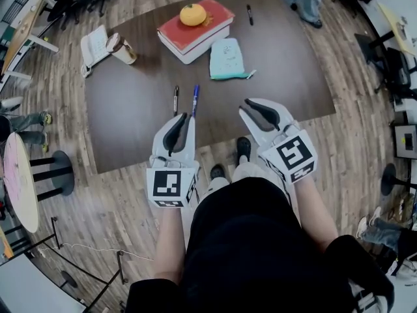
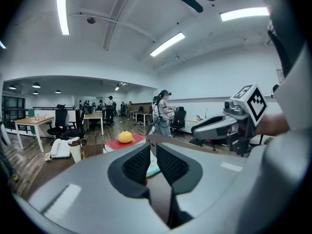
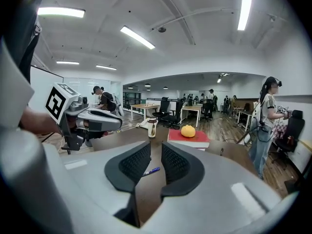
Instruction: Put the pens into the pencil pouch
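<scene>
A teal pencil pouch (image 1: 227, 59) lies on the dark table (image 1: 130, 109), in front of a red book. Near the front edge lie a black pen (image 1: 176, 100) and a blue pen (image 1: 195, 100); another black pen (image 1: 249, 14) sits far right. My left gripper (image 1: 181, 118) hovers over the front edge just behind the two pens, jaws slightly apart and empty. My right gripper (image 1: 251, 104) is to its right, also open and empty. In the right gripper view the blue pen (image 3: 151, 171) shows between the jaws (image 3: 156, 147); the left gripper view (image 2: 153, 147) shows the pouch (image 2: 153, 166) ahead.
The red book (image 1: 195, 28) carries an orange (image 1: 193, 14). A lidded cup (image 1: 122, 48) and a white phone (image 1: 95, 44) sit at the table's far left corner. Desks, office chairs and people stand around on the wooden floor.
</scene>
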